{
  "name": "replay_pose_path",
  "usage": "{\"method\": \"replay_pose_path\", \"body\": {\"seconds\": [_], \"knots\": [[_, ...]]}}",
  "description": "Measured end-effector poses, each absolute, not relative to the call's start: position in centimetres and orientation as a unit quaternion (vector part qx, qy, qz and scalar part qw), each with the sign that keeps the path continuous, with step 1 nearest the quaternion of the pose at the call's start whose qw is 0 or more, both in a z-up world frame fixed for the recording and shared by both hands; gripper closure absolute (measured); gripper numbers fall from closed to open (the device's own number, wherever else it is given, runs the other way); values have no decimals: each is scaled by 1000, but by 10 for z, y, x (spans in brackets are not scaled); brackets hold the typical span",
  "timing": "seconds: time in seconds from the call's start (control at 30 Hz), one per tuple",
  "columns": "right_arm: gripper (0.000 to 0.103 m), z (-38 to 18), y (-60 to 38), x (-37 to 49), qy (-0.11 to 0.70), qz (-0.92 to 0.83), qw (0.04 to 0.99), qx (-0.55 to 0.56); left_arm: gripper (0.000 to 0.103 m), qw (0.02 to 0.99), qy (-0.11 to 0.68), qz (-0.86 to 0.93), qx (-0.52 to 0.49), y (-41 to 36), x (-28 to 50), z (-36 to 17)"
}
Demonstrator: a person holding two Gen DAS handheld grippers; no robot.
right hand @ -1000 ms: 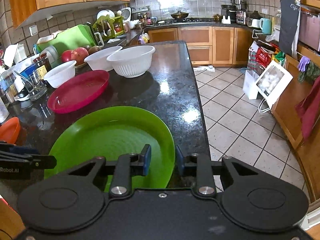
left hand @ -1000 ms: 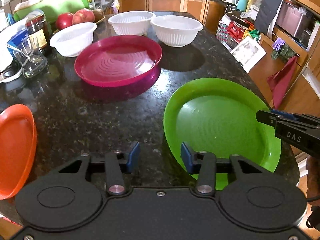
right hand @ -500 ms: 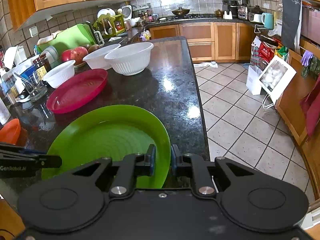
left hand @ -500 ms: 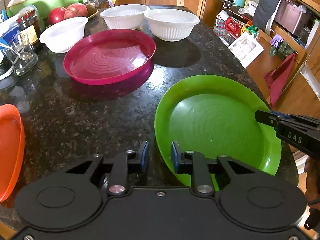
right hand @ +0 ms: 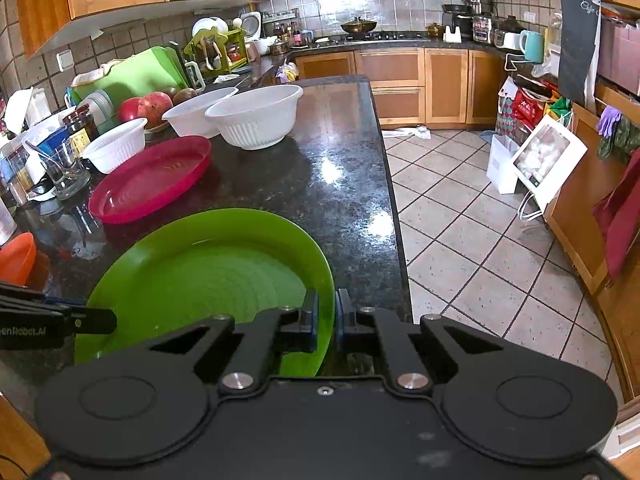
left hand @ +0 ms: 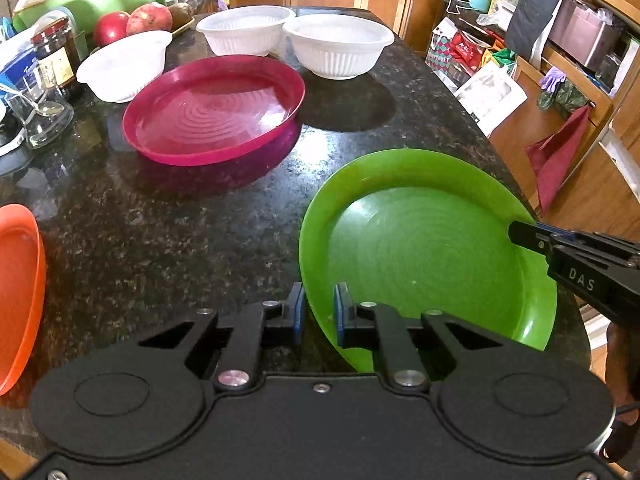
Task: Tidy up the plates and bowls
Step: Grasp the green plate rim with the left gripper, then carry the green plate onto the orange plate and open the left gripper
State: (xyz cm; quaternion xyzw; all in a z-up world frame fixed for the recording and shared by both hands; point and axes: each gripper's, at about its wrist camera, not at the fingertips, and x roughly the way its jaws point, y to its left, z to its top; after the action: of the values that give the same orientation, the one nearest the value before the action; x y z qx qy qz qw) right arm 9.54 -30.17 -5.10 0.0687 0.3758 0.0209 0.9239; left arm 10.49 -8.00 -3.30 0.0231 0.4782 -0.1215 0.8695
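Note:
A large green plate [left hand: 424, 248] lies at the near right of the dark granite counter [left hand: 160, 232]. My left gripper [left hand: 319, 312] is shut on its left rim. My right gripper [right hand: 326, 316] is shut on its right rim; the plate also shows in the right wrist view [right hand: 208, 276]. A magenta plate [left hand: 212, 108] lies further back at the centre. Three white bowls stand behind it: one left [left hand: 124, 64], one middle [left hand: 244, 34], one right [left hand: 340, 50]. An orange plate [left hand: 18, 292] lies at the near left edge.
Jars, a glass [left hand: 40, 116], fruit [left hand: 132, 22] and a green cutting board crowd the counter's back left. The counter's right edge [right hand: 394, 208] drops to a tiled floor with boxes and cabinets.
Both grippers have closed from open onto the green plate's opposite rims. The left gripper moved forward and right toward the plate.

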Motion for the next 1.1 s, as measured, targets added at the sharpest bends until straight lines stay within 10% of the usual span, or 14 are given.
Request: {"method": "replay_pose_path", "body": {"seconds": [1.1], "knots": [[93,-7,-182,101,332,113,935,41,84,901,431,-45,-16,35,83,4]]}}
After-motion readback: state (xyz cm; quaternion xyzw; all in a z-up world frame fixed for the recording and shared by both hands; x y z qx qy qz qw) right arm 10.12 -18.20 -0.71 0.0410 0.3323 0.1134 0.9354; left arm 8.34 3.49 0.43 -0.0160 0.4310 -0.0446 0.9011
